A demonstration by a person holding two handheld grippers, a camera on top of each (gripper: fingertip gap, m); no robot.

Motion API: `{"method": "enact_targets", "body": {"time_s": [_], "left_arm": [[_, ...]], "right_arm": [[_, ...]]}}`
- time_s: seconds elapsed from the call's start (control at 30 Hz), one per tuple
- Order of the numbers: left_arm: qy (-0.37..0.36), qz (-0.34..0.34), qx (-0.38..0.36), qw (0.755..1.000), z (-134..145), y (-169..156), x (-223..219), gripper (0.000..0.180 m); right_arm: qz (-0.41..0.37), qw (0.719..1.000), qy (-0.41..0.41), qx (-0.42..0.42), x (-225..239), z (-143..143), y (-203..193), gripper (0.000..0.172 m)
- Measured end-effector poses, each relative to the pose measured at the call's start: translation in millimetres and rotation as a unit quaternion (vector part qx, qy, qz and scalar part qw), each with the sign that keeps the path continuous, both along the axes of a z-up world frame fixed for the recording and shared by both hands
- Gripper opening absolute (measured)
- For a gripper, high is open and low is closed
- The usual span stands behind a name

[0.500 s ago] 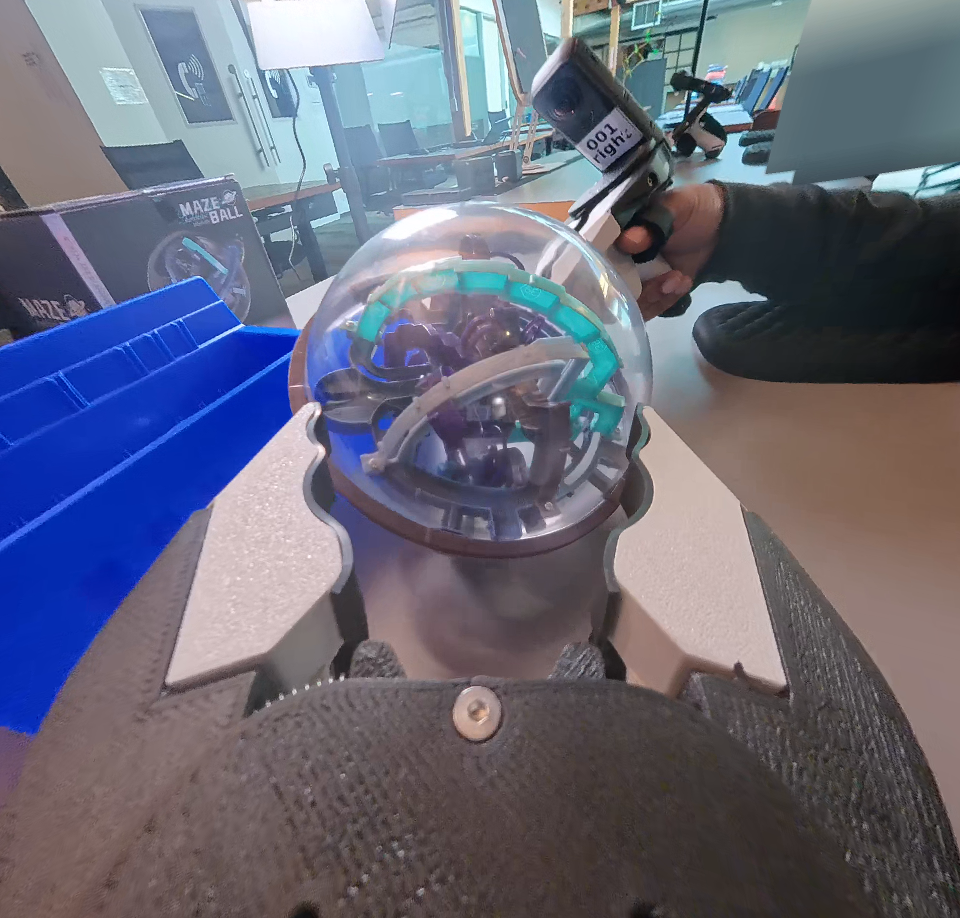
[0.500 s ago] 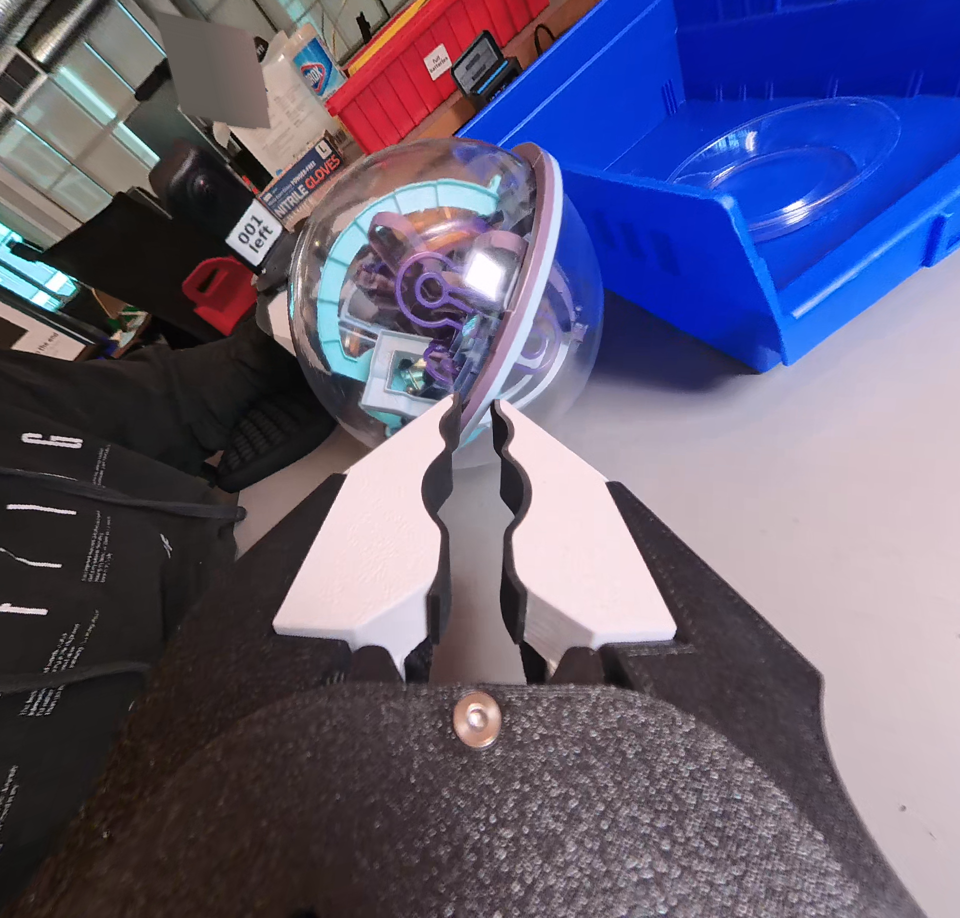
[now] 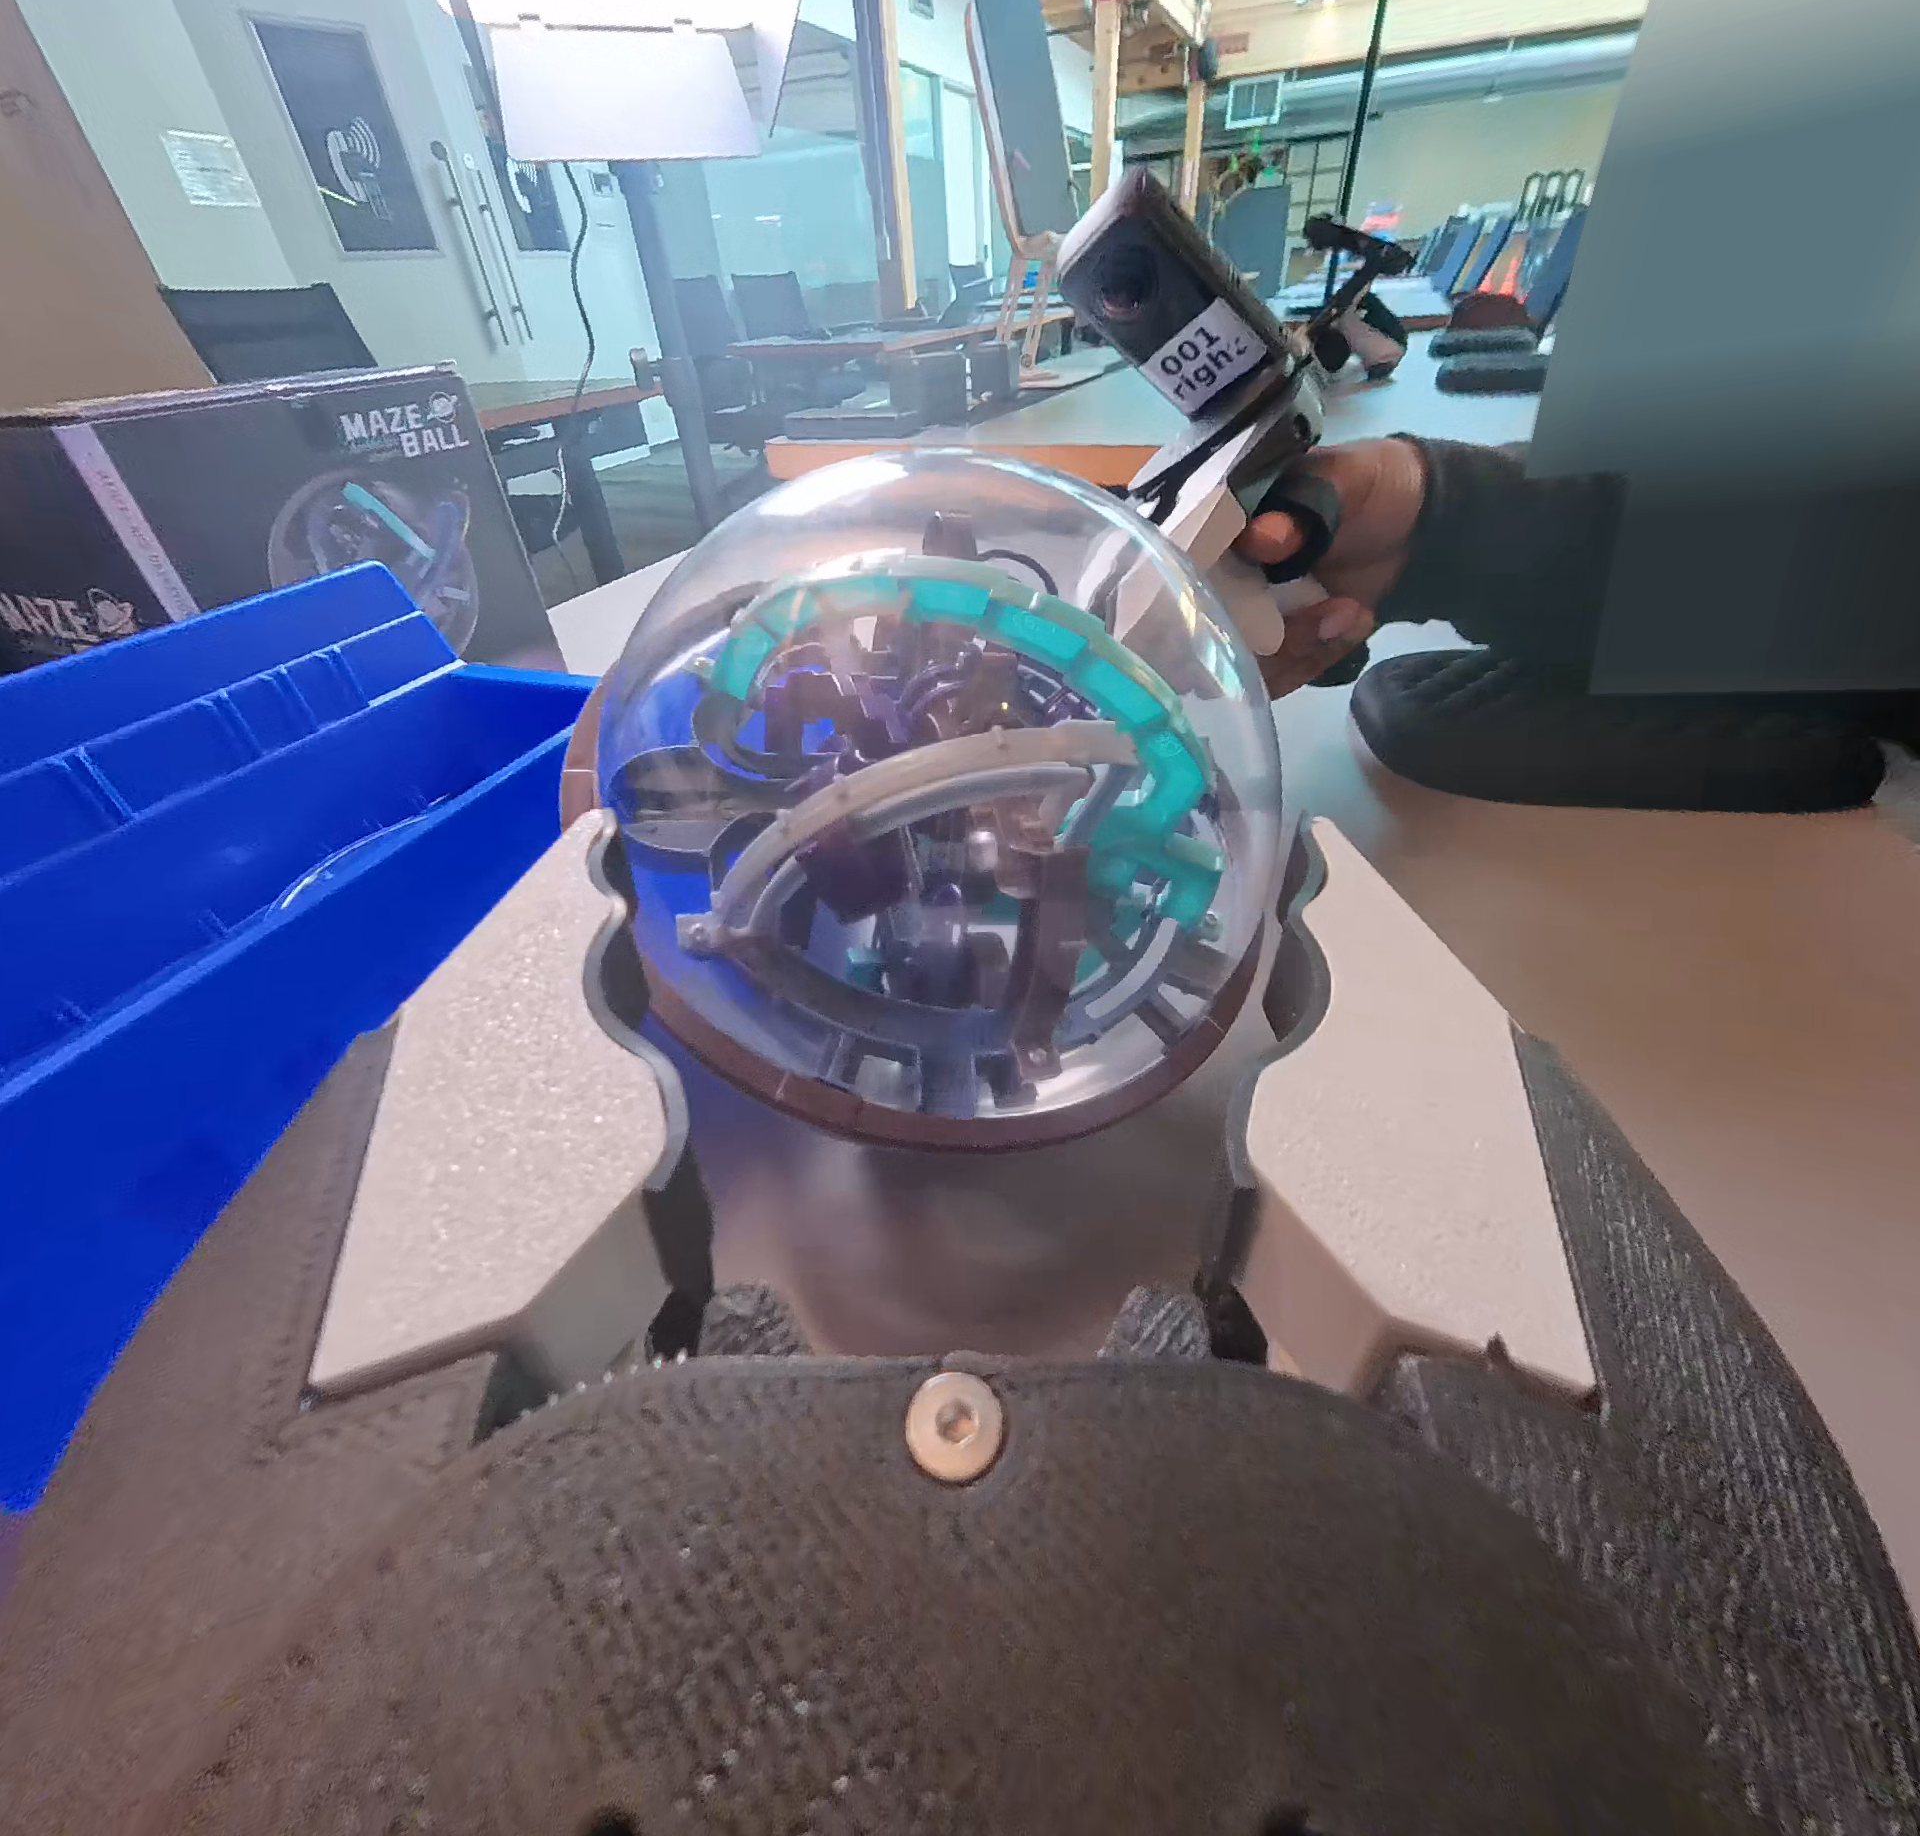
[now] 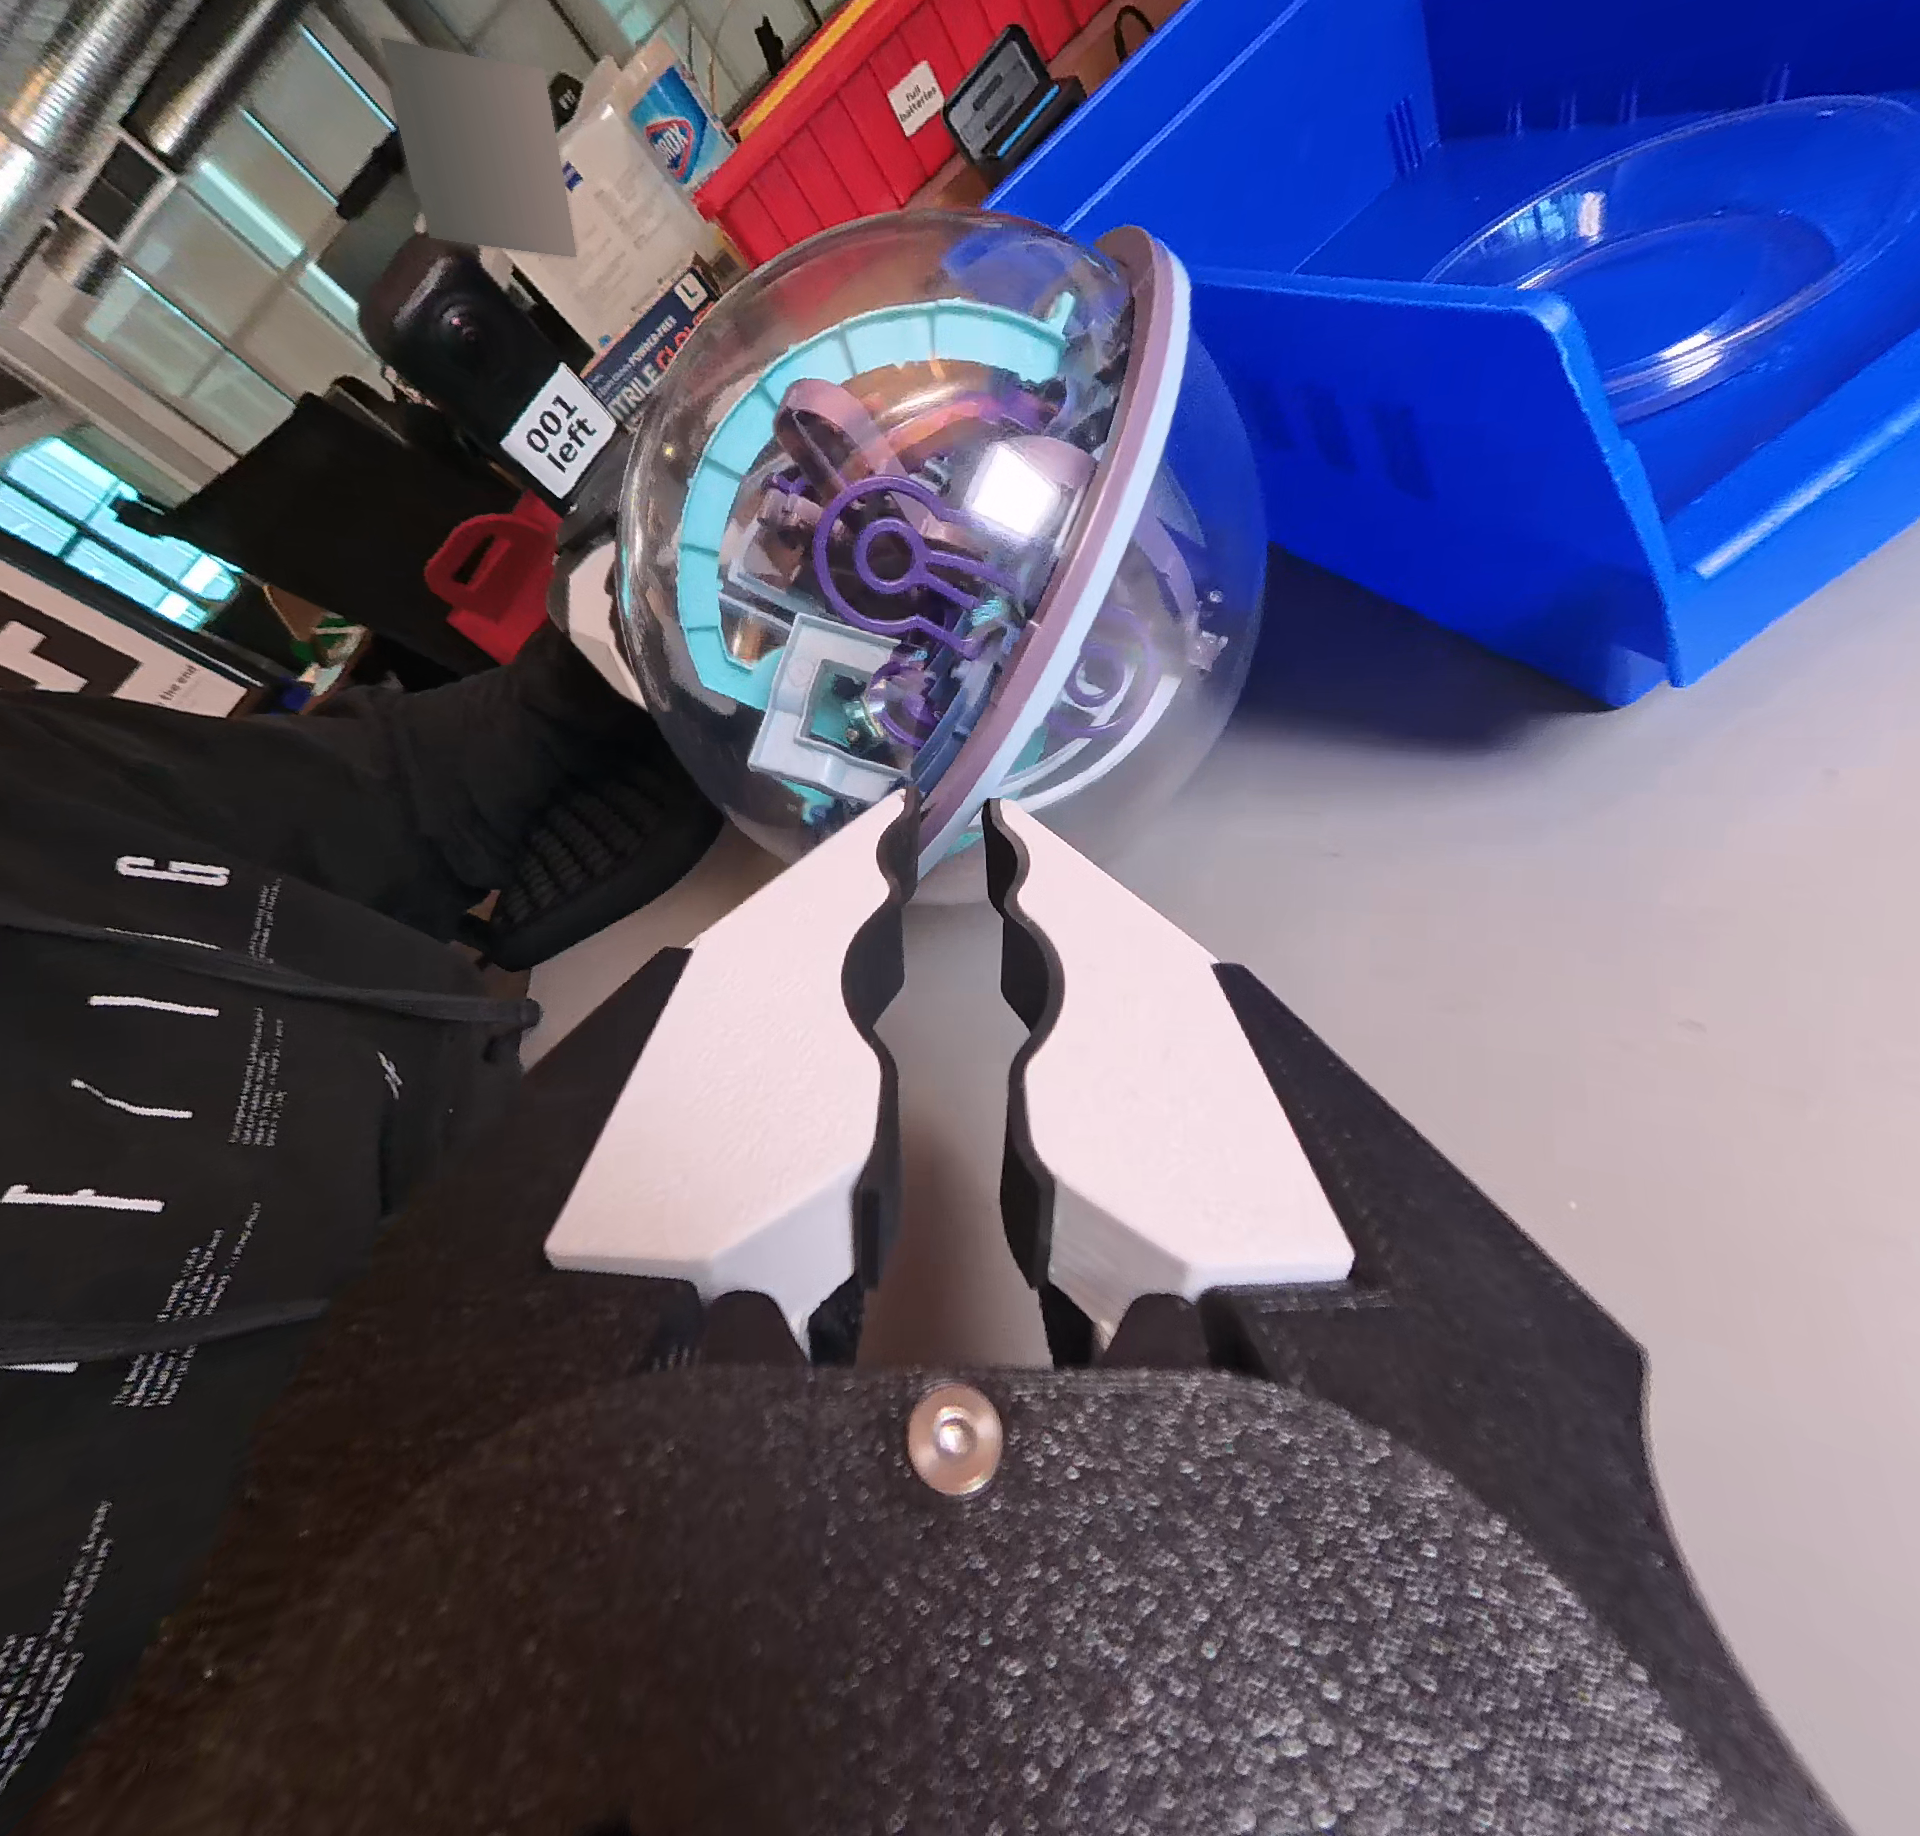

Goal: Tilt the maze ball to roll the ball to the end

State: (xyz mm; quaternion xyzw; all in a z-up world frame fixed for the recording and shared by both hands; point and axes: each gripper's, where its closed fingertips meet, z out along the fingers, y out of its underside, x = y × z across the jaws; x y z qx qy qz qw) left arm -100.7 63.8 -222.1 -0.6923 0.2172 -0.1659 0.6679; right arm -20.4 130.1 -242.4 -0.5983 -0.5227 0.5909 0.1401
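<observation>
In the left wrist view, the left claw point(image 3: 951, 913) is spread wide and grasps the clear maze ball point(image 3: 925, 799) by its sides, above the desk point(image 3: 1662, 955) beside a blue bin point(image 3: 208, 851). In the right wrist view, the right claw point(image 4: 948, 820) pinches the ball's mauve rim point(image 4: 1081, 581).

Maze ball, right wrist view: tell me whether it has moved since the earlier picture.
No, not noticeably: the maze ball keeps its ring's top edge just beside the blue bin wall, as before.
</observation>
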Motion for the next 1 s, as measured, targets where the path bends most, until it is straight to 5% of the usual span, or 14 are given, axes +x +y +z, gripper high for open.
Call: {"method": "enact_targets", "body": {"time_s": [0.2, 1.0], "left_arm": [[0.032, 0.013, 0.006, 0.999, -1.8, 8.4, 2.0, 0.125], [-0.078, 0.005, -0.113, 0.99, 12.0, 13.0, 0.3, 0.119]], "right_arm": [[-0.005, 1.0, -0.005, -0.007, -1.4, -2.6, 1.4, 0.009], [0.036, 0.999, -0.017, -0.036, 4.6, -6.6, -9.5, 0.011]]}}
